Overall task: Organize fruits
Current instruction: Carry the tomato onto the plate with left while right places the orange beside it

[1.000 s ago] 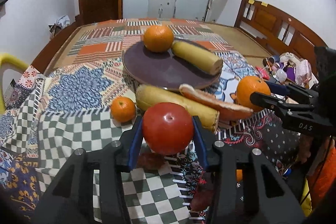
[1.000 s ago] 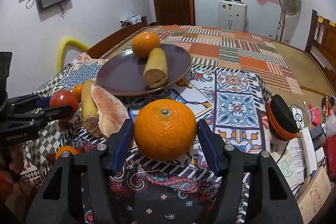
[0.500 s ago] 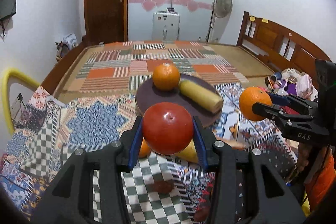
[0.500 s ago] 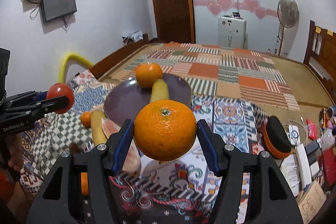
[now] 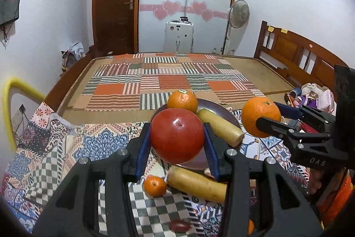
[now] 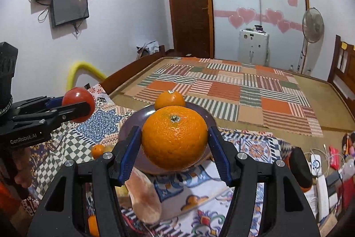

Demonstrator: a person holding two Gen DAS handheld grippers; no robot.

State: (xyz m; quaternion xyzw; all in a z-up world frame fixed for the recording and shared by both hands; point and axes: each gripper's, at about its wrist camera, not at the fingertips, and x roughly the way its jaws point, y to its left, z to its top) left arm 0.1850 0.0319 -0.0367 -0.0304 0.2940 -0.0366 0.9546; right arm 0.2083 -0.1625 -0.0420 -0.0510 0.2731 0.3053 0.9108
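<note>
The left hand-held gripper (image 5: 177, 139) sits at lower centre of the left wrist view, its blue pads clamped on either side of a red tomato (image 5: 177, 136) held clear above the patterned cloth (image 5: 55, 148) covering the bench. The right hand-held gripper (image 6: 175, 143) is clamped the same way on a large orange (image 6: 174, 138) at the centre of the right wrist view; in the left wrist view that orange shows at right centre, gripped between dark fingers.

Behind both held fruits lies a dark purple plate (image 5: 224, 113) carrying a second orange (image 5: 182, 101) and, just beside it, a yellow banana-like piece (image 5: 219, 127) with a cut end. In the lower middle of the left wrist view, on the cloth in front of the plate, rest a small orange (image 5: 154, 186) and another long yellow piece (image 5: 197, 187), close together. A small dark red fruit (image 5: 179, 226) lies near the bottom edge. In the right wrist view a pale pink, flat piece (image 6: 145, 199) lies on the cloth at lower centre-left, below the plate
</note>
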